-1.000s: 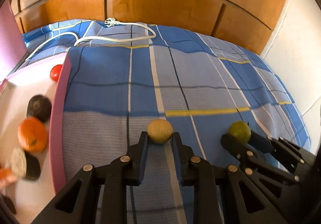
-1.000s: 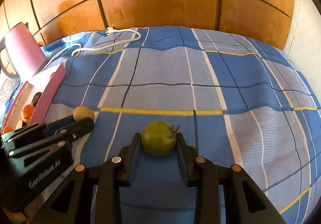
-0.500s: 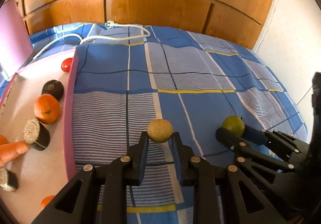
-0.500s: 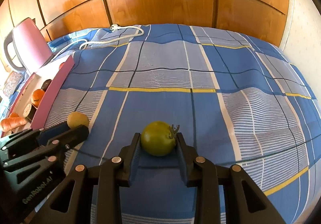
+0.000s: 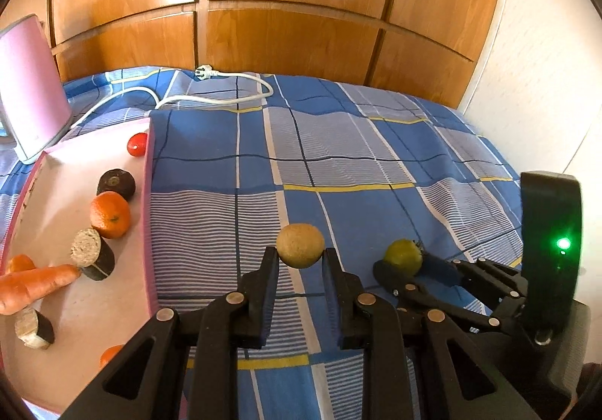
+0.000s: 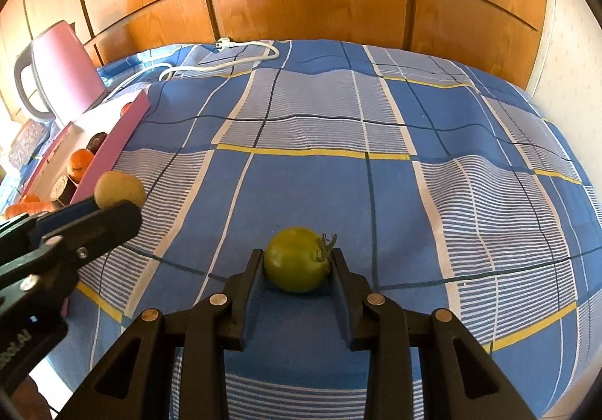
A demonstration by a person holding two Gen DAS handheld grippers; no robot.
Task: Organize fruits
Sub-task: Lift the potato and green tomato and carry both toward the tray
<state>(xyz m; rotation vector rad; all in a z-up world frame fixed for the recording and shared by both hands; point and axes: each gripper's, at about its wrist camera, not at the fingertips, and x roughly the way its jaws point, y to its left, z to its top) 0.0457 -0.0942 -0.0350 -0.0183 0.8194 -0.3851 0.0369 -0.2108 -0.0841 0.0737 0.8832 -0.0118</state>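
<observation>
Both tongs grip fruit above a blue checked bedspread (image 6: pixel 376 194) before wooden panelling (image 5: pixel 282 6).

Wardrobe panels (image 5: pixel 286 40): wood, varnished, glossy with window glare. Bedspread (image 6: pixel 338 175): woven cloth, matt, checked and striped, slightly rumpled. Left gripper (image 5: pixel 300 262) and right gripper (image 6: pixel 297 264): black matt plastic with bright metal rivets. Brown fruit (image 5: pixel 300 245): dull, finely rough skin. Green tomato (image 6: pixel 295 258): smooth, faint sheen. Tray (image 5: pixel 148 172): pink, smooth, matt. Cable (image 5: pixel 225 96): white smooth plastic. Kettle (image 6: pixel 64 59): pink, satin.
</observation>
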